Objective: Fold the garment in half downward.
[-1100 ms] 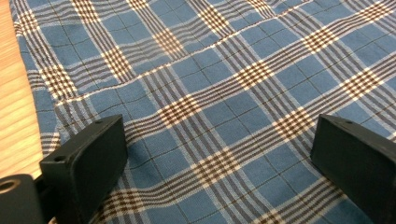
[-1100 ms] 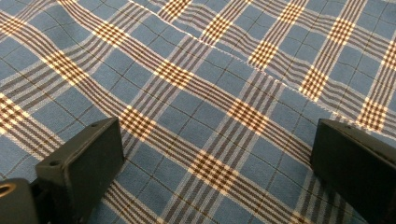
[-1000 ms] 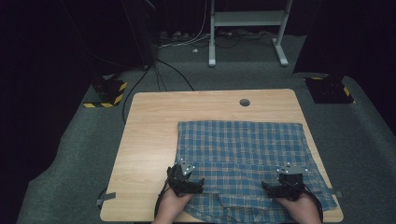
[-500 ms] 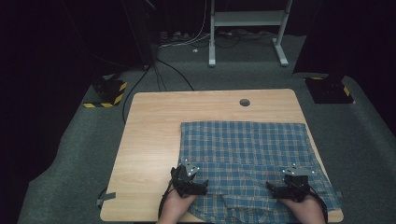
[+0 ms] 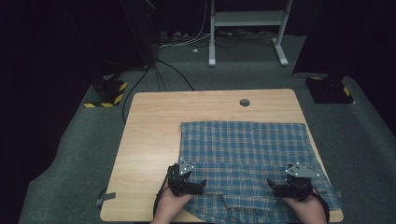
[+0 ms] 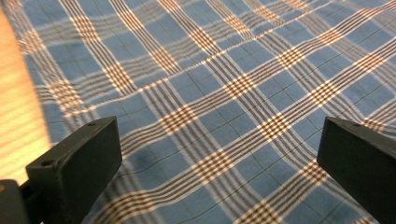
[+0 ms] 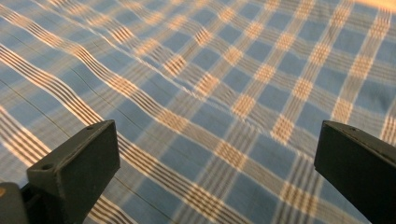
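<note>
A blue plaid cloth (image 5: 247, 149) lies spread over the right half of the wooden table (image 5: 154, 140), and its near hem is rumpled at the table's front edge. My left gripper (image 5: 200, 185) rests low over the cloth's near left corner. In the left gripper view it (image 6: 219, 154) is open, its jaws wide apart over the plaid cloth (image 6: 224, 84), with bare wood at the left. My right gripper (image 5: 274, 187) sits over the near right part of the cloth. It (image 7: 217, 154) is open too, with only flat cloth (image 7: 219, 79) between the jaws.
A round cable hole (image 5: 244, 102) lies near the table's far edge. The table's left half is bare wood. On the dark floor beyond stand a white metal frame (image 5: 245, 28), cables, and yellow-black striped bases (image 5: 108, 93) at both sides.
Both hands and grippers have crept slightly toward the near edge. The cloth's near hem looks a little more rumpled. Both sets of jaws stay open.
</note>
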The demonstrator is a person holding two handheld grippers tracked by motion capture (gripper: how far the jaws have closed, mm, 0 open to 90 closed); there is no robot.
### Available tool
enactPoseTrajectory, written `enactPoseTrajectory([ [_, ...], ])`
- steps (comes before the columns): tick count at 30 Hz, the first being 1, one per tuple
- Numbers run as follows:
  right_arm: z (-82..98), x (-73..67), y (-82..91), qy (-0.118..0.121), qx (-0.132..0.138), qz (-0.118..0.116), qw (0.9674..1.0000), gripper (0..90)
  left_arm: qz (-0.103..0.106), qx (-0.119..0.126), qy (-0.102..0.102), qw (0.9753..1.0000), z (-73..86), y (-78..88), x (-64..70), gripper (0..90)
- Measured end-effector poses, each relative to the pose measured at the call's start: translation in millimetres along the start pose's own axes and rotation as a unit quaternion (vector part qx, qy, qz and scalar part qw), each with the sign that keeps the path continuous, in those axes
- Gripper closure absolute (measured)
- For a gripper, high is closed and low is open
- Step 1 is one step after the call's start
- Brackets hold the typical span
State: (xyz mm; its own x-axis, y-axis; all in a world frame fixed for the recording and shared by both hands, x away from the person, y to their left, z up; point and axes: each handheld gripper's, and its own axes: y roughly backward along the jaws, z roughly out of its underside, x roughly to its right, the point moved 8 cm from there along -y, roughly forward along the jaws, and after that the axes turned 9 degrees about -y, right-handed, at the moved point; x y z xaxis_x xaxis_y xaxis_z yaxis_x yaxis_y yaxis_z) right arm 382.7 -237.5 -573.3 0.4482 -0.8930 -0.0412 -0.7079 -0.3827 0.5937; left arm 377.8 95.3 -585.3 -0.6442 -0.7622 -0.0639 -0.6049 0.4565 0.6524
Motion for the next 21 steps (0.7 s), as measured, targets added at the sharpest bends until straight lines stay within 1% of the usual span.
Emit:
enactPoseTrajectory([
  [4, -13.3, -10.3, 4.7, 0.004, 0.026, -0.014, 0.9996, 0.0, -0.005, 0.017, -0.001, 0.9998, 2.1, 7.9, -10.1, 0.2],
  [6, -17.3, -15.3, 5.3, 0.006, 0.023, -0.018, 0.9996, 0.0, -0.006, 0.022, -0.004, 0.9997, 4.0, 11.3, -15.0, 0.2],
  [8, -22.7, -21.1, 5.2, 0.01, 0.03, -0.023, 0.9992, 0.0, -0.007, 0.032, -0.004, 0.9995, 5.8, 15.8, -20.6, 0.2],
  [10, -27.1, -27.4, 4.3, 0.008, 0.035, -0.027, 0.999, 0.0, -0.012, 0.036, -0.003, 0.9993, 8.1, 19.6, -26.2, 0.2],
  [12, -31.0, -34.2, 1.7, 0.006, 0.036, -0.034, 0.9988, 0.0, -0.02, 0.038, -0.003, 0.9991, 11.3, 24.3, -34.7, 0.3],
  [14, -33.5, -42.2, -2.4, 0.012, 0.034, -0.041, 0.9985, 0.0, -0.025, 0.038, 0.002, 0.999, 15.2, 30.0, -44.3, 0.2],
  [15, -34.0, -46.5, -4.8, 0.013, 0.031, -0.045, 0.9984, 0.0, -0.03, 0.04, 0.007, 0.9987, 17.6, 33.8, -50.5, 0.2],
  [17, -34.7, -54.5, -9.4, 0.011, 0.028, -0.054, 0.9981, 0.0, -0.038, 0.039, 0.011, 0.9984, 22.2, 39.2, -59.9, 0.3],
  [18, -34.6, -58.7, -11.8, 0.008, 0.026, -0.059, 0.9979, 0.0, -0.044, 0.038, 0.014, 0.9982, 26.0, 42.6, -66.6, 0.3],
  [19, -34.4, -64.0, -14.7, 0.009, 0.024, -0.064, 0.9976, 0.0, -0.046, 0.036, 0.018, 0.9981, 28.8, 44.4, -70.2, 0.2],
  [21, -33.0, -70.9, -18.9, 0.013, 0.024, -0.069, 0.9973, 0.0, -0.05, 0.032, 0.029, 0.9978, 38.4, 48.3, -80.3, 0.2],
])
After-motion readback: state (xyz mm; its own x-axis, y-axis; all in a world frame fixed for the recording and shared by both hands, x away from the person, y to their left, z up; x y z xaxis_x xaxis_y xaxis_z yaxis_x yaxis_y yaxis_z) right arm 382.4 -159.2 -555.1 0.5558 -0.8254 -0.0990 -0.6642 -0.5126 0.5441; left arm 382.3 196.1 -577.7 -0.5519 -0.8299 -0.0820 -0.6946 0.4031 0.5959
